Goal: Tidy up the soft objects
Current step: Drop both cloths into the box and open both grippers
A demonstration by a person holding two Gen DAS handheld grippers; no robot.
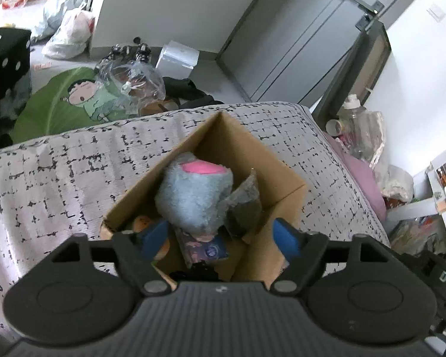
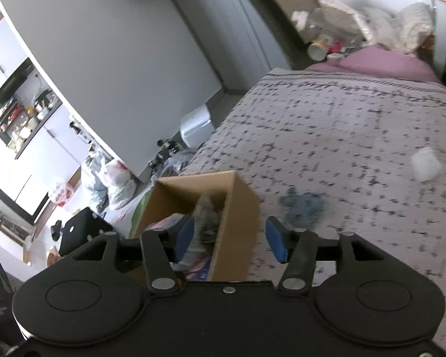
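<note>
Left wrist view is showing the left gripper (image 1: 220, 238) at the bottom centre, its blue-padded jaws standing apart and pressing on nothing, hanging over the open cardboard box (image 1: 285, 190) in mid-frame. Inside the box a grey-blue plush toy (image 1: 193, 199) with a pink patch is lying against a dark grey soft piece (image 1: 246, 205), with a printed packet (image 1: 205, 247) beneath them. The box is sitting on the patterned bedspread (image 1: 59, 178). Right wrist view is showing the right gripper (image 2: 229, 239) spread open at the lower centre, the box's near wall between its pads, untouched. To the right of the box a blue cloth (image 2: 304, 208) is lying on the bedspread, and a white fluffy lump (image 2: 425, 163) is resting farther right
</note>
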